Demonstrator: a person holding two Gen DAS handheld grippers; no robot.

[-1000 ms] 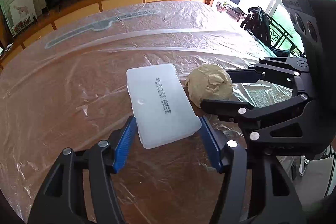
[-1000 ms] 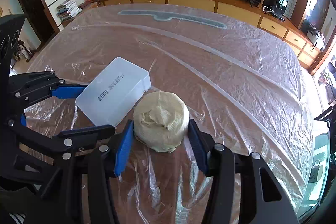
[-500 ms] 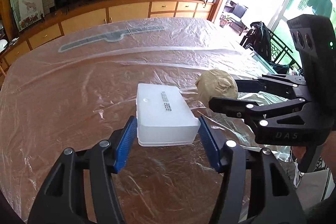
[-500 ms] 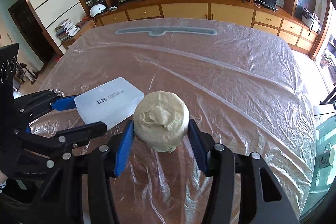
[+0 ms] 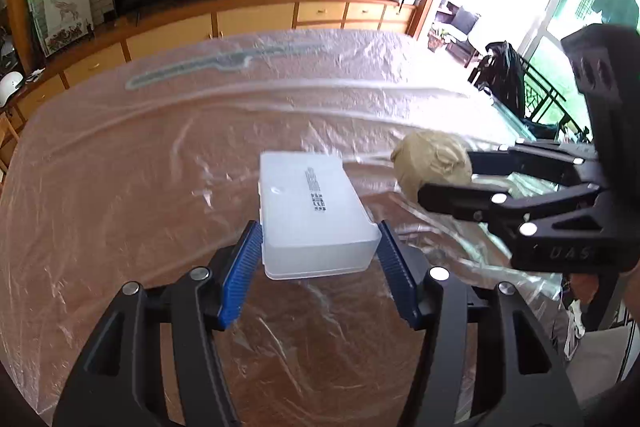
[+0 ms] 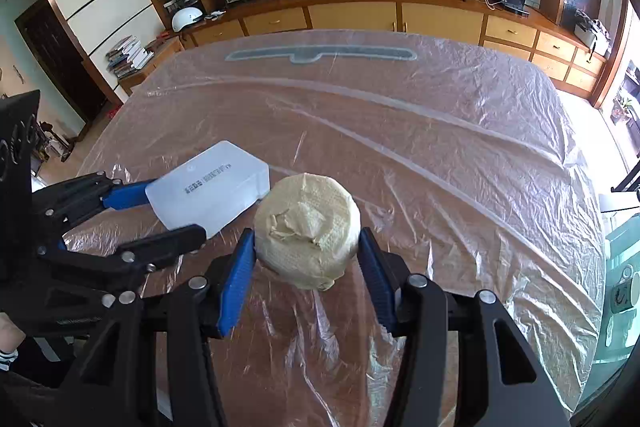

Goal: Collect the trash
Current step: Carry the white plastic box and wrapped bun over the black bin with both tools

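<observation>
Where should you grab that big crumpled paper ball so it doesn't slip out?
Squeeze the paper ball across its widest middle, coming level from the near side, as the right gripper does with one blue pad on each flank. It is round and squashy, so a grip near an end would probably slide off.

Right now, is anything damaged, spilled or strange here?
Nothing spilled or broken. The left tongs hold the white plastic box, the right tongs the crumpled paper ball. The plastic sheet is merely wrinkled.
</observation>
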